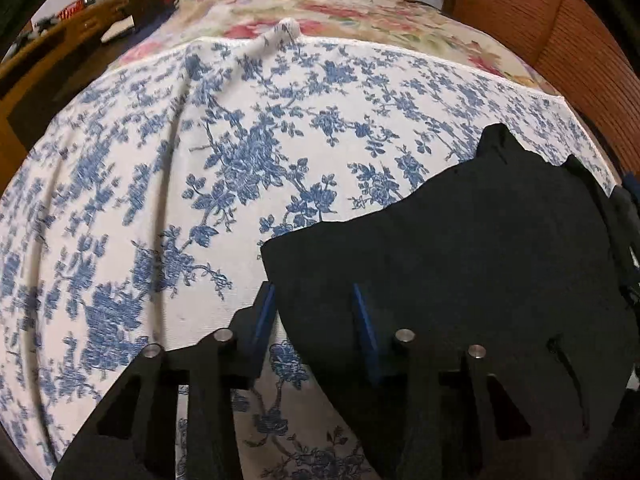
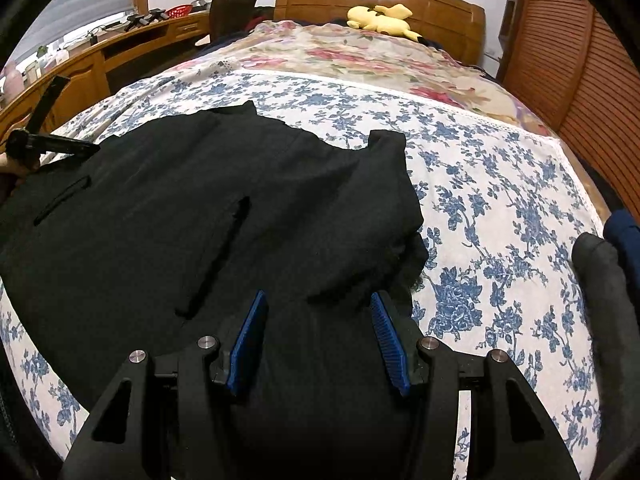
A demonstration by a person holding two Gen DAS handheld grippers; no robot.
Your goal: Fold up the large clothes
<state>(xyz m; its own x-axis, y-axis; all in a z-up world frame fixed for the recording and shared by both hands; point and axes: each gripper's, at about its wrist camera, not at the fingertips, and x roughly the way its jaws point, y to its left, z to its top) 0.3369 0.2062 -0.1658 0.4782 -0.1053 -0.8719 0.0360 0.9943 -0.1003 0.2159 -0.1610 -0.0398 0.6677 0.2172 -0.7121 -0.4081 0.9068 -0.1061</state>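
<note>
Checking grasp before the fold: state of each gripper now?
Left gripper: open, edge of the black garment between its jaws.
Right gripper: open over the garment.

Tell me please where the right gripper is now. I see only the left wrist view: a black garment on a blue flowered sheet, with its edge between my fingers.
Observer: The right gripper is over the near part of the black garment. Its fingers are apart, and cloth lies between them, but the pads look free.
Operator: What shows on top of the garment?
Observer: Two slit pockets, one toward the left and one near the middle.
Operator: Is there free space on its right side?
Observer: Yes, bare flowered sheet reaches from the garment to the side of the bed.
</note>
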